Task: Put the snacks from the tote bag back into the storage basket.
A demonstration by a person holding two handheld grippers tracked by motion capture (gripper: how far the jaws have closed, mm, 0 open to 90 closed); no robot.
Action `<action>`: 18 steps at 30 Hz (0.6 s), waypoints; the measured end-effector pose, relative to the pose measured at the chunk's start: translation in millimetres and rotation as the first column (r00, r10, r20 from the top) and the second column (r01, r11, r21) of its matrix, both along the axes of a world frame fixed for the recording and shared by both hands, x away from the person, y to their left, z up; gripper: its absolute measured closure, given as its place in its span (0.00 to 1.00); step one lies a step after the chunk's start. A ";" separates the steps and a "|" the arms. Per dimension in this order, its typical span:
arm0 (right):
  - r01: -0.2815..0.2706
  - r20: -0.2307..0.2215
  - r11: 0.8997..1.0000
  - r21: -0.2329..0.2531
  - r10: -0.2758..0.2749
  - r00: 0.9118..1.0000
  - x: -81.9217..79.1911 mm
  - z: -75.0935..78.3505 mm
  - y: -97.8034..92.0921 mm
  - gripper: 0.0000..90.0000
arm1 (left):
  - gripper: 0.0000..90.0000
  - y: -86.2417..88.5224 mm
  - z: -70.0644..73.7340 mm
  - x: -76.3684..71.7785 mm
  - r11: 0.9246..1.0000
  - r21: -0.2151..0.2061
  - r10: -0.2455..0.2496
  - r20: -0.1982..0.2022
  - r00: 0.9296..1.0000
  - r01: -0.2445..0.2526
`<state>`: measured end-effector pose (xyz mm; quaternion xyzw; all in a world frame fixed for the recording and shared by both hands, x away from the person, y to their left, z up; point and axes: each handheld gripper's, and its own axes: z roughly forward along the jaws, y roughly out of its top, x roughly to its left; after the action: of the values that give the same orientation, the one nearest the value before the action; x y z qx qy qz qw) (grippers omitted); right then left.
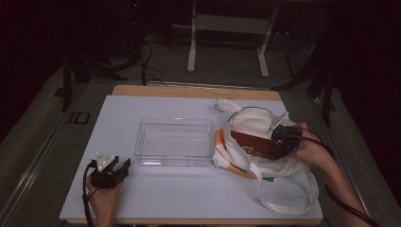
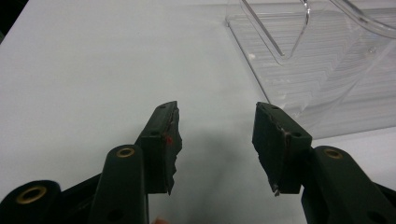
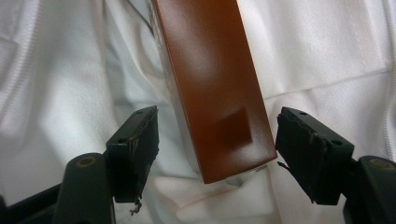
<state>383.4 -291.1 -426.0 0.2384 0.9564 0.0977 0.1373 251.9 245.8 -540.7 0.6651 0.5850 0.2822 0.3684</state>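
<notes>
Black jaws of your left gripper (image 1: pixel 112 171) stand wide apart with nothing between them, resting low over the white table (image 1: pixel 118 123) near its front left corner. Just ahead and to its right sits the clear plastic bin (image 1: pixel 174 141), apart from the jaws; in the left gripper view its ribbed wall (image 2: pixel 327 79) fills the upper right. Further right, the white cloth bag (image 1: pixel 255 142) lies slumped against the bin's right side. A brown box (image 1: pixel 253 144) lies in the bag's mouth. Your right gripper (image 1: pixel 283 139) is at the box's near end: jaws spread wide, one on each side of the box (image 3: pixel 219 93), neither pad touching it.
</notes>
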 end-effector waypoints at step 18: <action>-0.013 -0.056 0.997 -0.082 0.009 0.998 13.5 -14.2 4.8 0.29 | 0.57 0.2 0.0 0.0 1.000 -0.001 -0.001 0.000 1.000 0.001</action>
<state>396.9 -286.4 -440.2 0.2299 0.9644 0.0522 0.1196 251.9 246.0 -540.7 0.6652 0.5849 0.2818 0.3687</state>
